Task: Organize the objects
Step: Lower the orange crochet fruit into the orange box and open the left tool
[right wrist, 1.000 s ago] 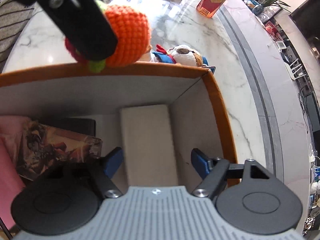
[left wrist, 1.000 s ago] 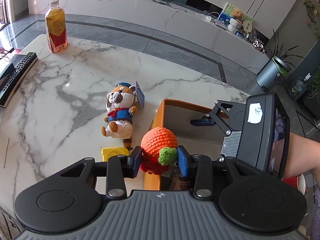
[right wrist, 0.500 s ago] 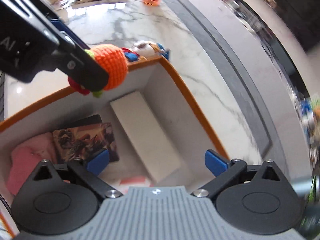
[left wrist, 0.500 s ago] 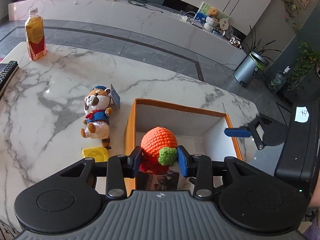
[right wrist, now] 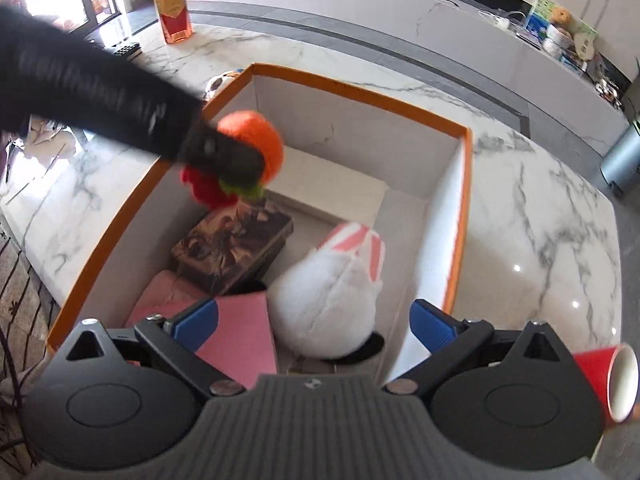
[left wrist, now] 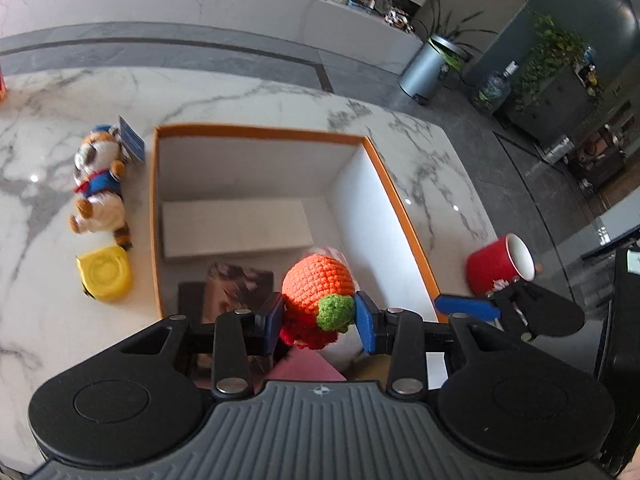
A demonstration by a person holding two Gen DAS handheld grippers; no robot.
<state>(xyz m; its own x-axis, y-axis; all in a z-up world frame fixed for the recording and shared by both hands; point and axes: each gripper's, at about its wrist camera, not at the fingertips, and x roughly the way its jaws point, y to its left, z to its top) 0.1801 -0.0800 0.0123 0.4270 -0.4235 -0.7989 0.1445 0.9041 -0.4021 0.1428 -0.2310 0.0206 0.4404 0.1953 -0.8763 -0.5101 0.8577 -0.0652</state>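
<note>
Crochet toy [left wrist: 318, 280] carried over the box [left wrist: 256, 131], ready to drop.
Left gripper [left wrist: 318, 322] clamped on toy above inner right side; right gripper [right wrist: 314, 320] spread wide, empty, near corner.

Box part filled, far end open

Inside the orange-rimmed box [right wrist: 464, 216], a white plush rabbit [right wrist: 332, 300], a picture-printed box [right wrist: 236, 248] and a pink book [right wrist: 244, 332] crowd the near end; a flat white slab [left wrist: 236, 228] lies low at the far end, with clear room above. Beside the box on the bench [left wrist: 420, 152] lie a plush dog [left wrist: 100, 188], a yellow tape measure [left wrist: 105, 278] and a tipped red cup [left wrist: 500, 268].
</note>
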